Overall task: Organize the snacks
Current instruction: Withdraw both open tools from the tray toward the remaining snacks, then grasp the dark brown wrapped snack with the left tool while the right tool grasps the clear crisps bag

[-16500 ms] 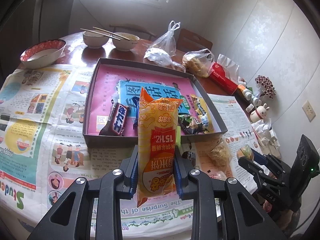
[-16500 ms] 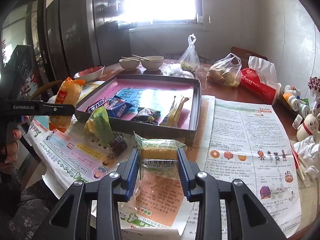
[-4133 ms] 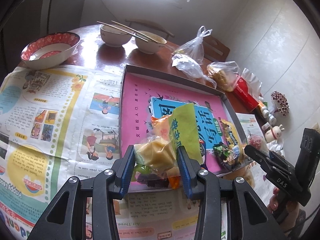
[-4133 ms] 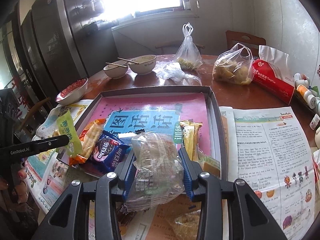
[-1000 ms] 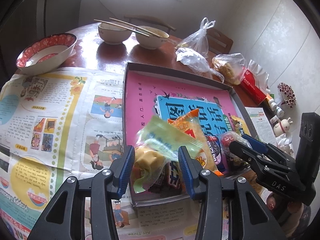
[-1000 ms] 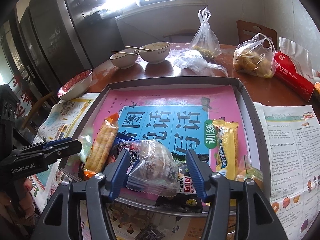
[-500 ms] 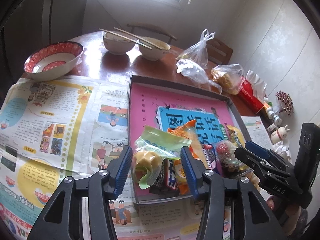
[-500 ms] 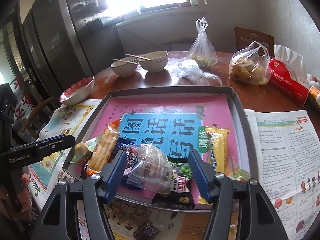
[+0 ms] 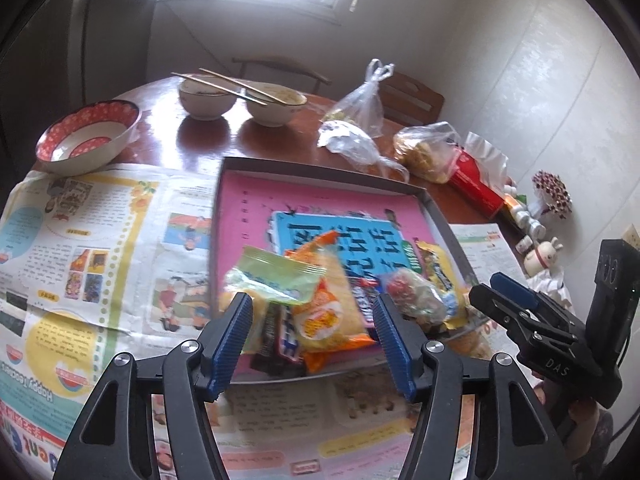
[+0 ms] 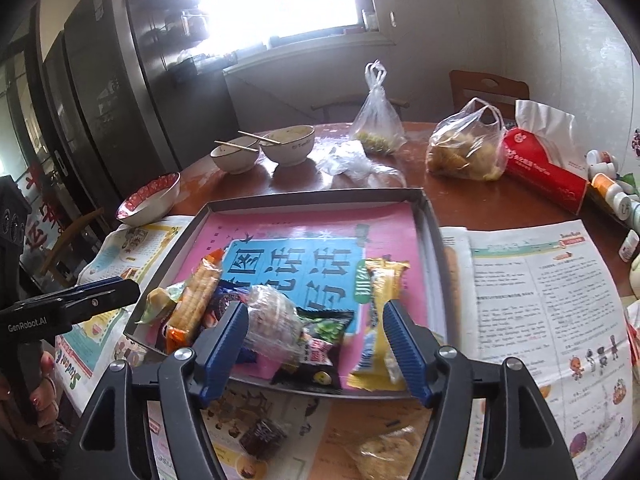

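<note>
Both grippers are spread now and hold nothing. The jaws of the left gripper [image 9: 316, 336] have just been opening; the green snack bag [image 9: 272, 280] and the orange snack pack [image 9: 332, 312] lie ahead of it, between its pads but not pressed, inside the tray [image 9: 320, 170]. The jaws of the right gripper [image 10: 316, 340] have just been opening too; the clear wrapped snack [image 10: 272, 320] lies just ahead of its left pad, in the near part of the tray, and nothing pinches it.

I judge that what is left of the task lies below and behind the right gripper's tips, on the newspaper [image 10: 540, 300] of the worktop: a small dark snack [image 10: 262, 438] under its left finger and a pale crumbly snack [image 10: 384, 454] under its right finger, blurred. Both are outside the tray, on its near side. The right gripper is the nearer one for both, I think; the left gripper is farther to the side. The dark one looks almost square, so I cannot tell a long axis. To reach them I would pull the gripper toward me and tip it lower.
</note>
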`<state>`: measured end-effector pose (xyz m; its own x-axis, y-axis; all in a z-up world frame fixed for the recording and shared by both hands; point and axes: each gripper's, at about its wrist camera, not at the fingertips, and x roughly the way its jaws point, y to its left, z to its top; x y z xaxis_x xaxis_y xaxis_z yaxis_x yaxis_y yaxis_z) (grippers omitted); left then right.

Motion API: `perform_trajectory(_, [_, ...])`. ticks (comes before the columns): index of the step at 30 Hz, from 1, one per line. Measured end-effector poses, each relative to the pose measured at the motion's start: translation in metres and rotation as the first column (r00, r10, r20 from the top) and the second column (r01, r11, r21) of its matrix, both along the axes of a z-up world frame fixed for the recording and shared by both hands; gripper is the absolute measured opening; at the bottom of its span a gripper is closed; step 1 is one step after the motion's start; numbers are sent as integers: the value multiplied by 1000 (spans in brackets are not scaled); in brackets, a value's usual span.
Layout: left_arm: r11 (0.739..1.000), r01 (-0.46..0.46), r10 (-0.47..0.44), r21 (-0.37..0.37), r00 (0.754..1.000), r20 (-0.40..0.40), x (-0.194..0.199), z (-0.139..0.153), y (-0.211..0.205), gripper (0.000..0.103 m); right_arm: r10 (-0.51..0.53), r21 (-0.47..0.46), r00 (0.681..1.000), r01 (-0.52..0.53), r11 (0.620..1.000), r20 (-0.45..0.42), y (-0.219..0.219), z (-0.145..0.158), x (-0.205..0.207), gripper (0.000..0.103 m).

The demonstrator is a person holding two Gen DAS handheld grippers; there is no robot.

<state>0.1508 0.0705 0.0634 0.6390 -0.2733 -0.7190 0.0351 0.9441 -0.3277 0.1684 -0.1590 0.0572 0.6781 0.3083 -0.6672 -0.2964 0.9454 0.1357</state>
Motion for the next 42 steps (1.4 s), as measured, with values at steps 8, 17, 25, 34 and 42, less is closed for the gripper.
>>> perform_trajectory(8, [997,83,-83,6,997,-7,-6,-2,-38,64,-24,-17,1000,24,1000,18,-26,0,-16,70])
perform_trajectory(17, [988,155,-153,27,987,-51,-17,-20,-77,64,-17,-54,1000,17,998,-1,-48,-17,-36,70])
perform_trajectory(25, [984,168,-163,54,983,-82,-22,-32,-92,64,10,-76,999,-12,997,-31,-51,-37,-44,70])
perform_trajectory(34, [977,196,-185,83,975,-123,-27,-47,-107,64,50,-112,998,-54,992,-38,-55,-47,-50,70])
perform_trajectory(42, [966,237,-220,104,963,-154,-31,-58,-118,64,78,-139,995,-86,987,-64,-56,-60,-50,70])
